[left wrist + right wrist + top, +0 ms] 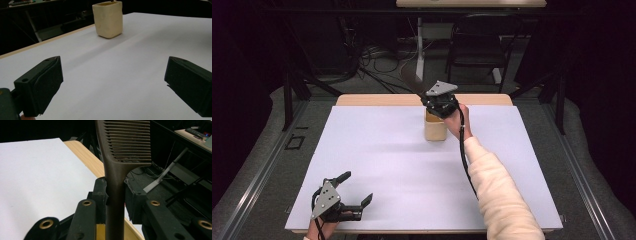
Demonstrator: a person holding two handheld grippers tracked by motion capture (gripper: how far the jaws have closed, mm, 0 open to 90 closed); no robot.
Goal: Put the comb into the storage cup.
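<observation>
at the near left corner of the white table [377, 150], my left gripper [357, 192] rests low with its jaws spread wide and nothing between them; from the left gripper view the pads frame bare tabletop, and the cream cup [108, 19] stands well apart across the sheet. moving right, that cup [435, 128] sits near the far edge of the table, and my right gripper [428, 100] hovers just above it, jaws clamped narrow on the handle of a dark brown comb [412, 80], whose toothed end points up and away past the far edge. the right gripper view shows the comb [125, 145] pinched by its slim handle between the two pads, the handle's lower end running down toward the cup's yellowish rim at the bottom of the frame. the risks, as i judge them: the handle is thin and smooth, so it could pivot or slip in the pads if i tilt; lowered off-centre, its tip could catch the rim and tip the light cup, which nothing steadies; and once released, the tall comb might lean hard and topple the cup toward the edge.
</observation>
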